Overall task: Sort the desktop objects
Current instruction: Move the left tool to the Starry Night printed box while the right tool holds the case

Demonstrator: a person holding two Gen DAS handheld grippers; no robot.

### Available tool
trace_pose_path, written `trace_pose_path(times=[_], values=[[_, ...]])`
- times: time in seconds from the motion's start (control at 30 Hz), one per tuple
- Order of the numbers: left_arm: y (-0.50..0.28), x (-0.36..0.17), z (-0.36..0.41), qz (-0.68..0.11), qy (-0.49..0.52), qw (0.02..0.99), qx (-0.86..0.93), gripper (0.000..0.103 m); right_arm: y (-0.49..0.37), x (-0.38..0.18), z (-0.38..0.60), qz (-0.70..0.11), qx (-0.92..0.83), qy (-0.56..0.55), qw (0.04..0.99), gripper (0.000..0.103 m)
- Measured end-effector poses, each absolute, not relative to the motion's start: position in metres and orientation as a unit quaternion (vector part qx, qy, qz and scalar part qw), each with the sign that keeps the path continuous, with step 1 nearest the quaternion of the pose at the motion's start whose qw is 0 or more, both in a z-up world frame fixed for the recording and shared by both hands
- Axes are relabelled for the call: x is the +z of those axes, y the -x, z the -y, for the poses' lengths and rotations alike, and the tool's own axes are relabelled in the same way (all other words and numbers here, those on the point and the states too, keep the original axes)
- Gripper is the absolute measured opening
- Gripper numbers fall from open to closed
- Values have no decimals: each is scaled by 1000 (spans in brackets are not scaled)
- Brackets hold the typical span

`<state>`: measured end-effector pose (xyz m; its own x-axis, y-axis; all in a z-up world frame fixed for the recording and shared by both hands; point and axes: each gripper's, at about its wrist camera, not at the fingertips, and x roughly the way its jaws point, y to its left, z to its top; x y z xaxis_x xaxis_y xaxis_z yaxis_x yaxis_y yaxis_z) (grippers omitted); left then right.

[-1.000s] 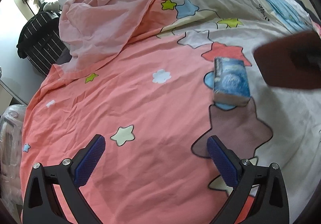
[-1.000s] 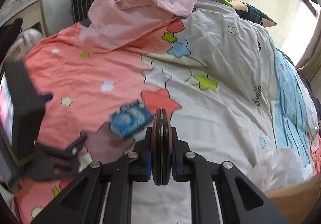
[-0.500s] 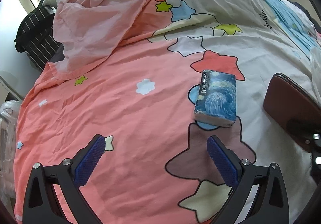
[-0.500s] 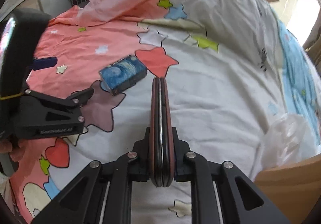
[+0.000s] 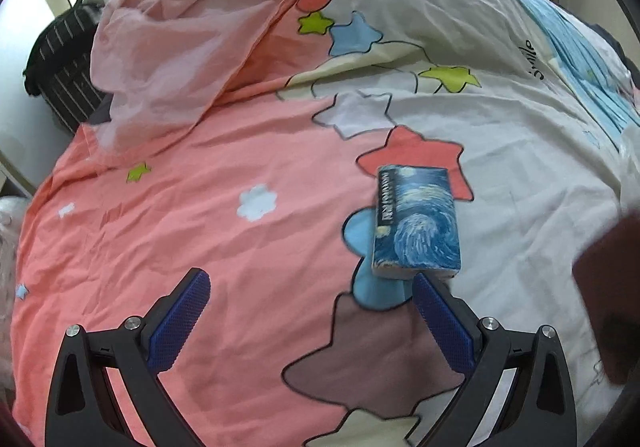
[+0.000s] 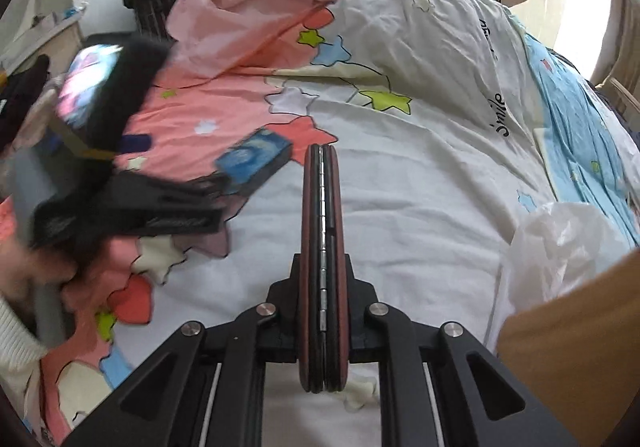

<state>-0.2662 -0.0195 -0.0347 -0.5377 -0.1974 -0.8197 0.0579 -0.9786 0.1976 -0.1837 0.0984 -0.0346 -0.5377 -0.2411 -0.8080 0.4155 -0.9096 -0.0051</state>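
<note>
The right gripper (image 6: pixel 321 327) has its jaws clenched on a flat maroon case (image 6: pixel 321 231), hinge edge up, carried edge-on above the white part of the bed (image 6: pixel 420 207). The left gripper (image 5: pixel 312 311) has jaws released and empty, wide apart, low over the pink quilt with the blue box (image 5: pixel 416 223) just ahead of its right-hand finger. That box lies flat on the bed, overlapping a red star and a blue patch, well clear of the pink sheet (image 5: pixel 192 47) heaped beyond it. From the box, the case is off to the right; a cardboard edge (image 6: pixel 580 347) and a white bag (image 6: pixel 560 243) sit further right again. Likely the case is headed for a set-down, so keep the grip firm and bring it low before letting go; soft bedding can tip a thin thing on edge. For the left side, swing across until the box sits between the fingers, then span its narrow sides squarely.
</note>
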Motion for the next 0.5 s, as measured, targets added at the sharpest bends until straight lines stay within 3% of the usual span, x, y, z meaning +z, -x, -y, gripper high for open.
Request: trace_pose_path(times=[0.5], values=[[295,-47,-25,41,-492,23,-870,103,178,-32,-118,-79,-878,-436,180,13]])
